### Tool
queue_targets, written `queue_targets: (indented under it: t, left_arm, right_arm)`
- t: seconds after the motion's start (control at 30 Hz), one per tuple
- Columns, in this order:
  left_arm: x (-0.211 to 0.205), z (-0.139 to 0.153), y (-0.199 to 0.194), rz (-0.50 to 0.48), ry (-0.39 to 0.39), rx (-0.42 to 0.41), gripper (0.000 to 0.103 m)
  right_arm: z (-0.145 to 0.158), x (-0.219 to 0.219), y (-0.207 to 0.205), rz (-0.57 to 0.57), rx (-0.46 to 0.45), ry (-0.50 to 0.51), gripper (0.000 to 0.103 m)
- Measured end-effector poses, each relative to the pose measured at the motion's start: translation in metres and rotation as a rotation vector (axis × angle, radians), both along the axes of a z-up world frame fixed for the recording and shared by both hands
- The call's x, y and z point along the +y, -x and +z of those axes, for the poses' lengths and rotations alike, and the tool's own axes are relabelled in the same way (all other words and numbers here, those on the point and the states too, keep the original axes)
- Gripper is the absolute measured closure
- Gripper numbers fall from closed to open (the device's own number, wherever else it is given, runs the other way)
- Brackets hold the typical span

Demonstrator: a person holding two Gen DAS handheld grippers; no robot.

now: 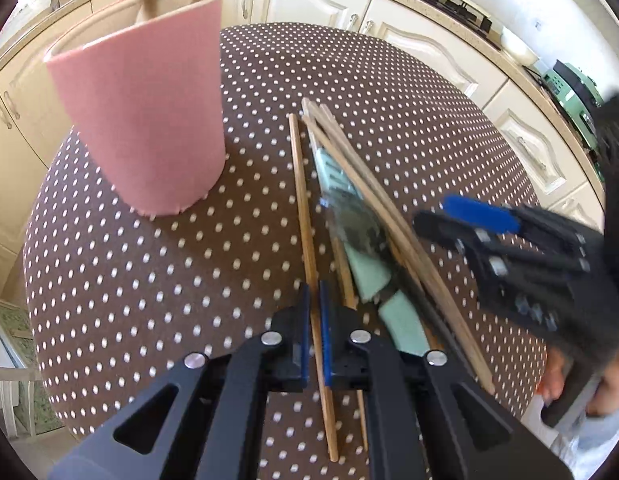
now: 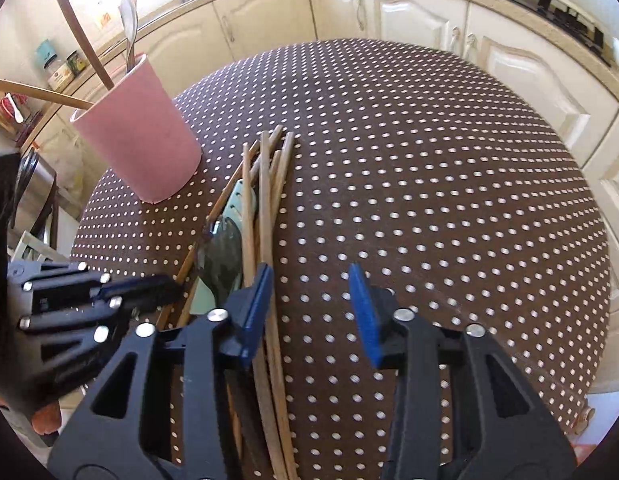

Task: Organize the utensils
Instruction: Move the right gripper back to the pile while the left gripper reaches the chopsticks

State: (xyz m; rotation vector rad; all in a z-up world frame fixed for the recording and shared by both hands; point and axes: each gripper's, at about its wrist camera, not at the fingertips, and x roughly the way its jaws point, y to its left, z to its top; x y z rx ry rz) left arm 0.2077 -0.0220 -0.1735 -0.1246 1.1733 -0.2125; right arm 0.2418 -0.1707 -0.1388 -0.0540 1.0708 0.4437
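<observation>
A pink cup [image 1: 149, 120] [image 2: 141, 136] stands on the brown dotted tablecloth [image 1: 149, 300] with wooden handles and a spoon sticking out of it. To its right lies a pile: several wooden sticks [image 1: 365, 192] [image 2: 265, 200], a mint green spatula [image 1: 369, 272] [image 2: 237, 204] and a dark spoon [image 2: 221, 252]. My left gripper [image 1: 314, 292] [image 2: 165, 288] is shut on one wooden stick [image 1: 303, 208] at the pile's left side. My right gripper [image 2: 309, 280] [image 1: 441, 216] is open over the cloth, its left finger against the sticks, with nothing between its pads.
Cream kitchen cabinets [image 2: 409, 16] ring the round table, with a hob [image 1: 457, 0] on the counter behind. A person's hand [image 1: 557, 376] holds the right gripper past the table's near right edge. Jars [image 2: 61, 68] sit on a shelf at the left.
</observation>
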Motion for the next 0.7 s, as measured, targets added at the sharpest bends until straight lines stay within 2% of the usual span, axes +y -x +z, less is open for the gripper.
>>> queue_targets:
  t: [0.13, 0.27, 0.53, 0.6, 0.63, 0.7]
  left_arm:
    - [0.008, 0.001, 0.011, -0.014, 0.02, 0.019, 0.098]
    - [0.017, 0.005, 0.003, 0.002, 0.05, 0.016, 0.098]
    - [0.007, 0.004, -0.022, -0.005, 0.009, 0.027, 0.098]
    - [0.005, 0.002, -0.027, -0.003, 0.005, 0.04, 0.098]
    - [0.004, 0.002, -0.028, -0.006, 0.005, 0.036, 0.098]
    - [0.006, 0.004, -0.024, -0.015, 0.02, 0.041, 0.097]
  right_arm:
    - [-0.003, 0.007, -0.009, 0.012, 0.024, 0.0, 0.068]
    - [-0.003, 0.01, -0.018, 0.023, 0.055, 0.002, 0.069]
    - [-0.009, 0.024, -0.024, 0.076, 0.094, 0.074, 0.07]
    - [-0.009, 0.024, -0.026, 0.077, 0.099, 0.076, 0.076]
    - [-0.01, 0.025, -0.028, 0.073, 0.1, 0.091, 0.083]
    - [-0.013, 0.025, -0.031, 0.071, 0.106, 0.095, 0.085]
